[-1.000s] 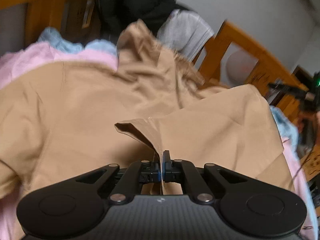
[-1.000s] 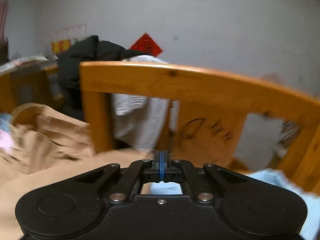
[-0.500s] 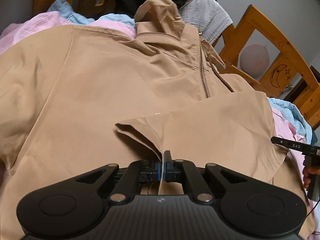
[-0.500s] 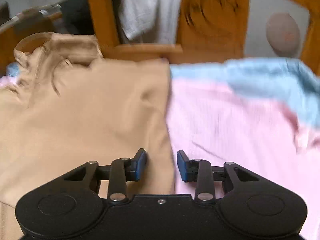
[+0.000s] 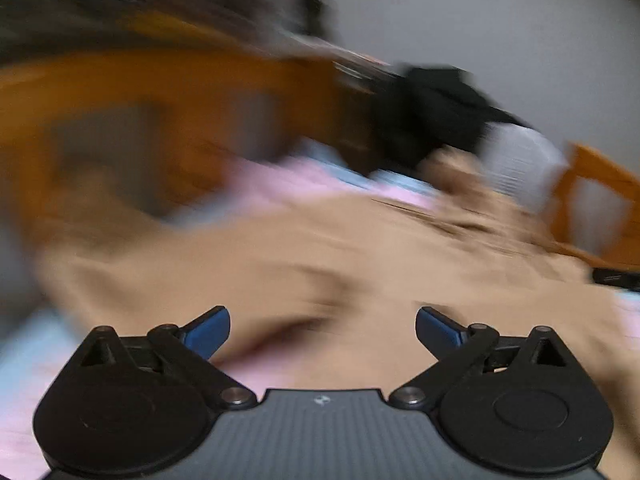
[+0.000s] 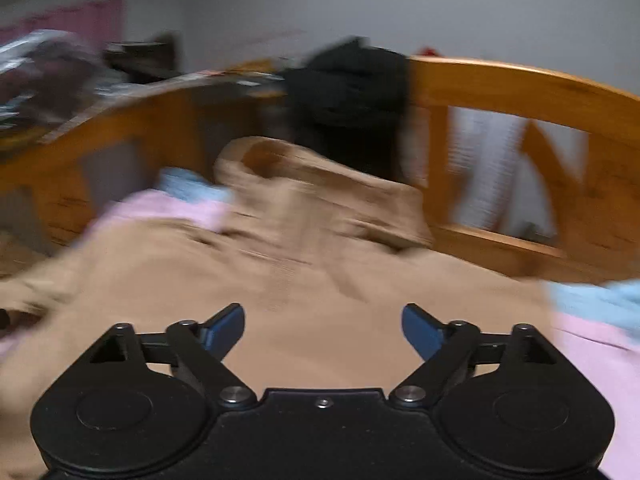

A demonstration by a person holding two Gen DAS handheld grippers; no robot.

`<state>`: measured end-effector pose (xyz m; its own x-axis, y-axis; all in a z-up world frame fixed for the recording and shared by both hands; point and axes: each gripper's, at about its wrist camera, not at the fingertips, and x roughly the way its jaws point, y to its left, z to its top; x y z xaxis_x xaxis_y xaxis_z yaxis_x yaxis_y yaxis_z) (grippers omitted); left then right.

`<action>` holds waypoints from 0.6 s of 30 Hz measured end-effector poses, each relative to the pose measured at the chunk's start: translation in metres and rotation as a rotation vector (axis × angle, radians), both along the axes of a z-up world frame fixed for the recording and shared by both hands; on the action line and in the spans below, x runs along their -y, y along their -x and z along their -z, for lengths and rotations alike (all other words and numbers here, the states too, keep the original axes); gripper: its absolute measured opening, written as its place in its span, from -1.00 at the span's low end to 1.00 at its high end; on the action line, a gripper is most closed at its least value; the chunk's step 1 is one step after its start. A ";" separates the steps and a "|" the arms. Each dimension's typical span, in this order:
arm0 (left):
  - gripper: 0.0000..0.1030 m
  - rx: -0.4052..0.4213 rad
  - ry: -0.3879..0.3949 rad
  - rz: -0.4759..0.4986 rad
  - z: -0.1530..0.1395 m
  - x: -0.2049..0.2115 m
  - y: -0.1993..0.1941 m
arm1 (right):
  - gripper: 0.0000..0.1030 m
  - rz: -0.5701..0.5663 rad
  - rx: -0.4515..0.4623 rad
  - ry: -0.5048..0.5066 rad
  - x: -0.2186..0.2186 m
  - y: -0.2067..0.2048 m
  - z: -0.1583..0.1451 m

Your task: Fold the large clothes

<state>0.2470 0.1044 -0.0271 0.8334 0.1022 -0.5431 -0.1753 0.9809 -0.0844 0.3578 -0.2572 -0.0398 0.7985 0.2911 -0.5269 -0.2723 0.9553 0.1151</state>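
Observation:
A large tan jacket (image 5: 360, 256) lies spread on a pink and blue bedsheet; both views are motion-blurred. In the right wrist view the jacket (image 6: 320, 272) fills the middle, its hood (image 6: 280, 164) raised at the far end. My left gripper (image 5: 322, 326) is open wide and empty, just above the jacket's near part. My right gripper (image 6: 323, 326) is open wide and empty, above the jacket's body. The tip of the other gripper (image 5: 616, 278) shows at the right edge of the left wrist view.
A wooden bed frame (image 6: 520, 84) runs behind the jacket, with a black garment (image 6: 348, 84) and a grey-white garment (image 5: 520, 160) draped over it. Pink sheet (image 6: 592, 356) and blue fabric (image 6: 600, 300) lie to the right. Cluttered shelves (image 6: 48, 68) stand at the far left.
My left gripper has let go of the tan sleeve fold and opened wide. My right gripper has opened further. Both cameras have swung up and left, blurring the views.

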 end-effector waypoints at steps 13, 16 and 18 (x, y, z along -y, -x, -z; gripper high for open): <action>0.32 0.110 0.206 -0.469 0.022 -0.154 -0.021 | 0.83 -0.303 0.032 -0.065 -0.159 -0.011 -0.013; 0.29 0.102 0.309 -0.495 0.035 -0.159 -0.028 | 0.85 -0.340 0.023 -0.053 -0.166 -0.004 -0.015; 0.12 0.120 0.348 -0.511 0.042 -0.160 -0.027 | 0.87 -0.355 0.025 -0.040 -0.166 0.000 -0.016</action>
<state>0.2742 0.2639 -0.0693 0.7834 0.3378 -0.5217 -0.5840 0.6875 -0.4317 0.3577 -0.0915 -0.0234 0.6564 0.5724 -0.4914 -0.5892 0.7958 0.1398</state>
